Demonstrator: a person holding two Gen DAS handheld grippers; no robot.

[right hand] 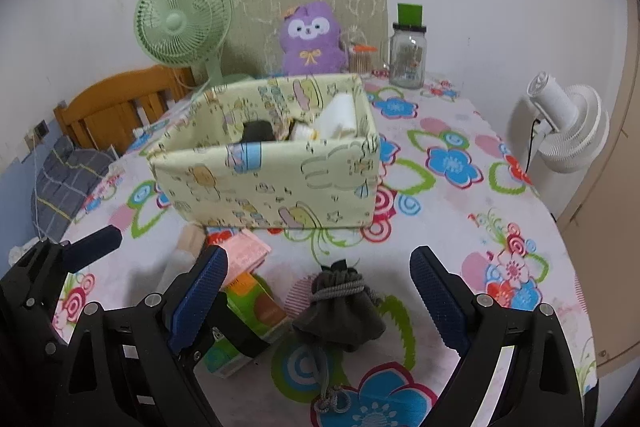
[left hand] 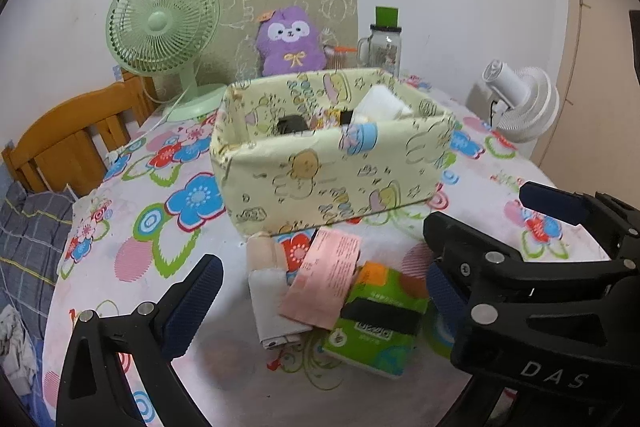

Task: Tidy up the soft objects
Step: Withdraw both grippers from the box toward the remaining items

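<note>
Hovering wide-fingered (both): left gripper over tissue pack, right gripper seemingly over pouch.

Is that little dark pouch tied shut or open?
Shut: the dark pouch has its neck gathered tight, with a grey cord wound round it.

A home — floral tablecloth, green fan, purple plush.

Fabric box contents mostly hidden behind its front wall.
</note>
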